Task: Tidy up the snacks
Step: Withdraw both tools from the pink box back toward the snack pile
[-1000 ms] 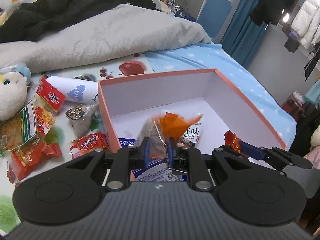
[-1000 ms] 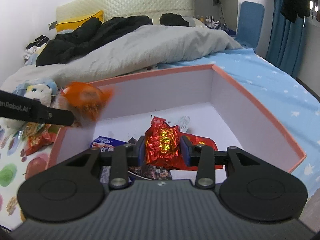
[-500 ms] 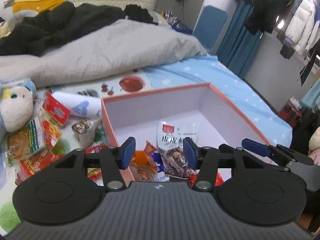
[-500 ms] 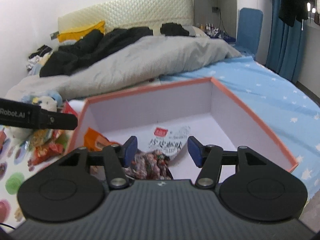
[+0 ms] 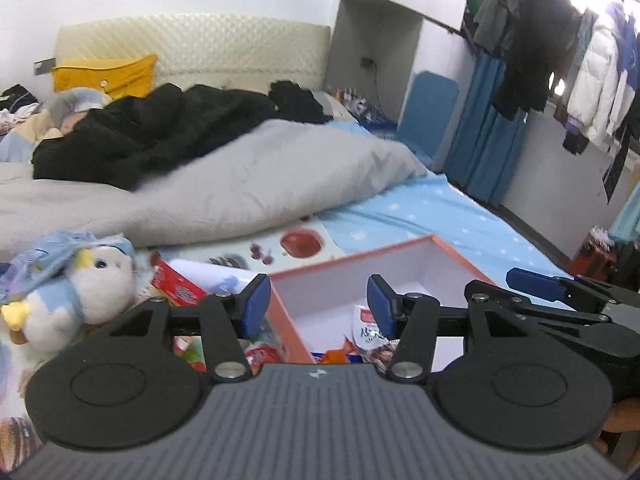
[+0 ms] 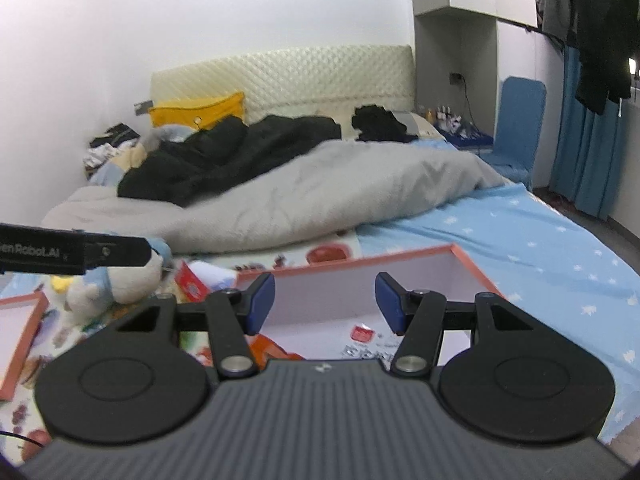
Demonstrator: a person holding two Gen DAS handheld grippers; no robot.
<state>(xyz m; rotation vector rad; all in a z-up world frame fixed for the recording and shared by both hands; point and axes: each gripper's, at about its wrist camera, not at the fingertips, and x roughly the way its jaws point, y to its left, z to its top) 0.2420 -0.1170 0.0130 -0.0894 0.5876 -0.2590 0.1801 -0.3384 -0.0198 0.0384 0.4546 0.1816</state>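
Note:
A pink-rimmed white box (image 5: 448, 250) stands on the bed; it also shows in the right wrist view (image 6: 472, 262). Inside lie a white snack pouch (image 5: 366, 330), also seen in the right wrist view (image 6: 366, 340), and an orange packet (image 5: 334, 356), also seen in the right wrist view (image 6: 272, 350). My left gripper (image 5: 318, 306) is open and empty, raised above the box's near left corner. My right gripper (image 6: 324, 302) is open and empty above the box. A red snack packet (image 5: 178, 286) lies left of the box.
A plush penguin (image 5: 92, 284) sits left of the box among loose snacks. A grey duvet (image 5: 240, 192) and black clothes (image 5: 160, 132) lie behind. A pink box lid (image 6: 20, 332) lies at far left. The bed edge drops off at right.
Both grippers opened and dropped their snacks into the box: the left its orange packet, the right its red foil packet. Both have since lifted and tilted upward.

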